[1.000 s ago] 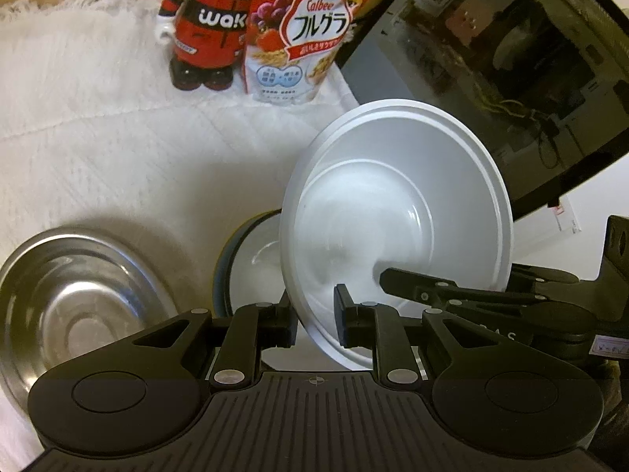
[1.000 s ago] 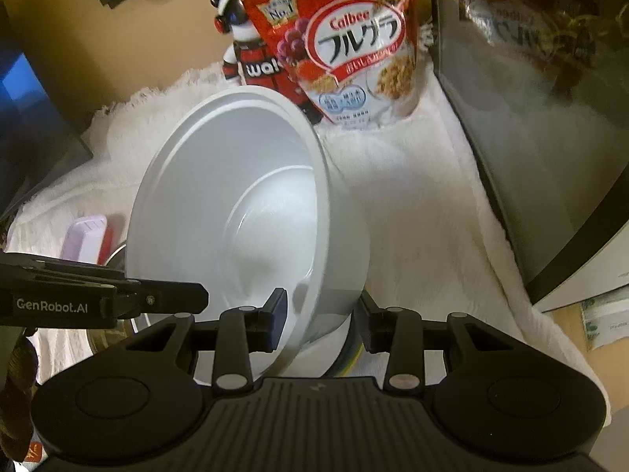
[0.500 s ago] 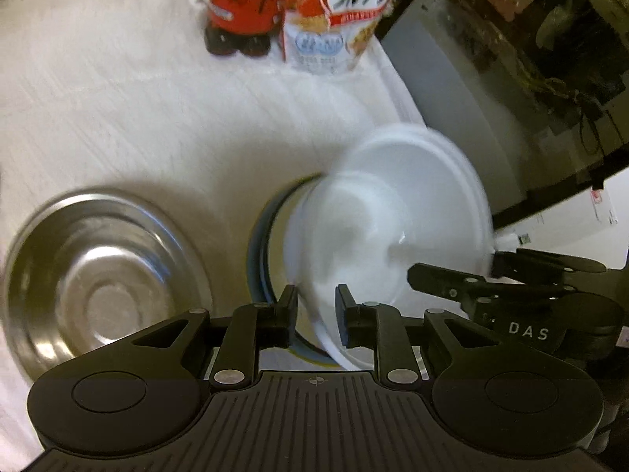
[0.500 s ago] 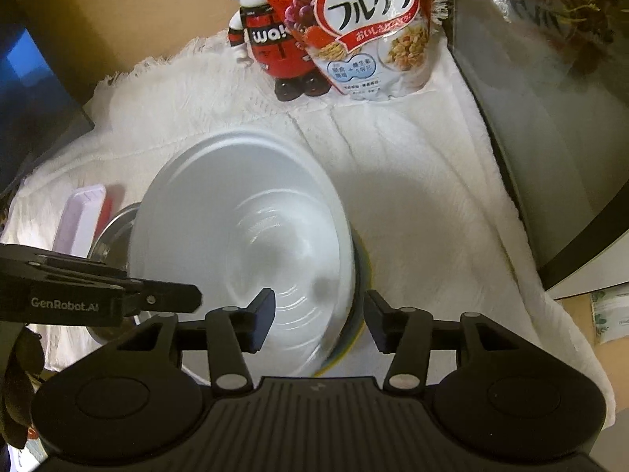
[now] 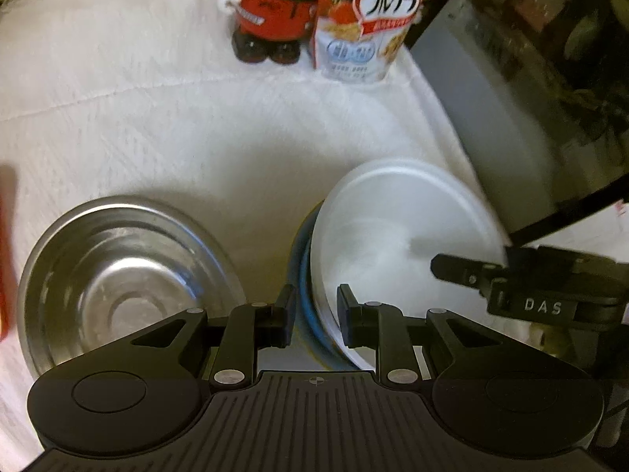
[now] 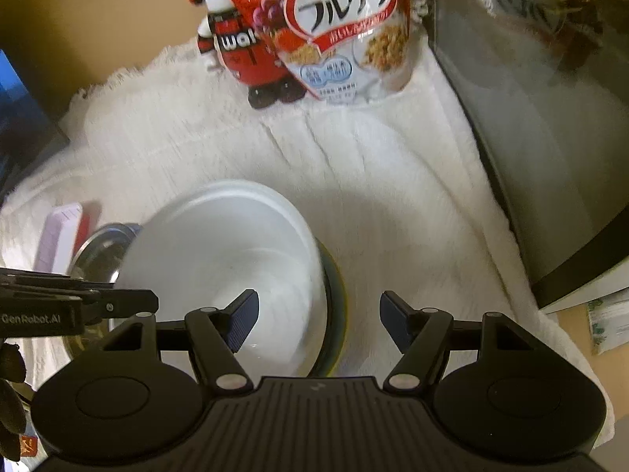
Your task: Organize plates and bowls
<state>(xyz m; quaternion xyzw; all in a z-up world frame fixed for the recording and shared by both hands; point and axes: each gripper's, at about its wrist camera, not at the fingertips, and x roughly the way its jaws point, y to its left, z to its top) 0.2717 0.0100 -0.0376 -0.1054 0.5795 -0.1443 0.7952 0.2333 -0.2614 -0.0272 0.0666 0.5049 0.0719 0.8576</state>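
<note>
A white bowl (image 5: 401,232) rests on a stack of plates with a blue rim (image 5: 302,275) on the white cloth; in the right wrist view the bowl (image 6: 236,251) sits on a yellow-rimmed plate (image 6: 338,299). My left gripper (image 5: 316,318) has its fingers slightly apart on either side of the bowl's near rim, no longer pinching it. My right gripper (image 6: 318,322) is wide open above the bowl's near right rim, holding nothing. A steel bowl (image 5: 118,275) lies to the left of the stack.
A red figurine (image 5: 275,8) and a cereal bag (image 5: 369,23) stand at the back of the cloth. A dark glass-fronted appliance (image 6: 550,118) flanks the right side. A pink flat box (image 6: 59,240) lies beyond the steel bowl (image 6: 98,251).
The tilted white bowl was lowered flat onto the plate stack. My right gripper let go and opened wide; my left gripper loosened from the rim. Both grippers pulled back.
</note>
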